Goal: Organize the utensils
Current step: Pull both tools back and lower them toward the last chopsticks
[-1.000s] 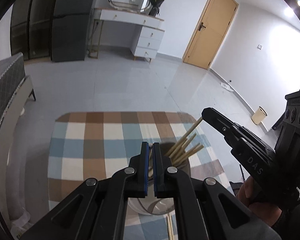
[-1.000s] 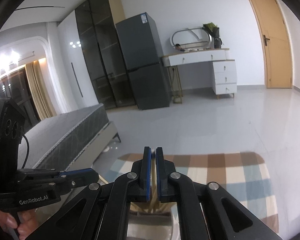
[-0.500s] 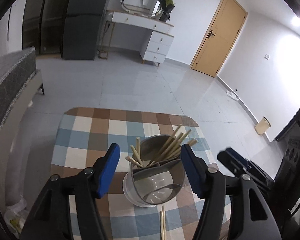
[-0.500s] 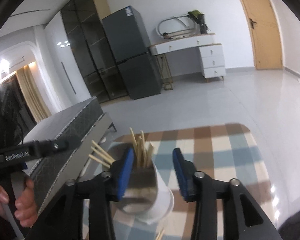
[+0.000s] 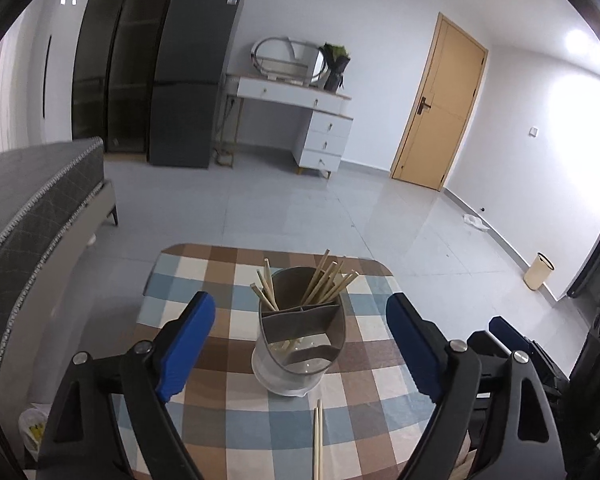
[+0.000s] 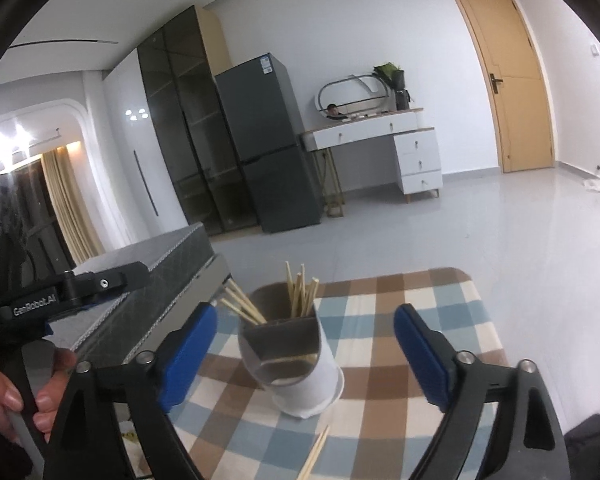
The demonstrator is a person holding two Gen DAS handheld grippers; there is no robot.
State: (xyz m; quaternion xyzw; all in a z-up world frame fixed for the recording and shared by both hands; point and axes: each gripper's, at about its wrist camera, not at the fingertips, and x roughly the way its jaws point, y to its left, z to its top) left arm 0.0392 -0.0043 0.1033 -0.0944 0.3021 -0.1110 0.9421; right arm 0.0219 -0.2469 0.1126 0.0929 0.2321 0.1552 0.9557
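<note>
My left gripper (image 5: 300,344) has just been opening and its jaws stand wide and empty, the holder (image 5: 300,340) framed between the blue pads but clear of them. My right gripper (image 6: 304,356) has likewise just spread apart, nothing pinched, the same holder ahead of it. The holder sits on the checked cloth (image 5: 204,412), with chopsticks (image 5: 328,282) leaning in its far compartments. Two loose chopsticks (image 5: 318,440) lie on the cloth just this side of the holder, close together and pointing at it.

I judge the step in hand is collecting that loose pair. To do it well I'd drop one gripper low, pads either side of both sticks across their length, and close near the middle so they don't splay. Then I'd tip them upright over a compartment, keeping the other gripper away from the rim.
</note>
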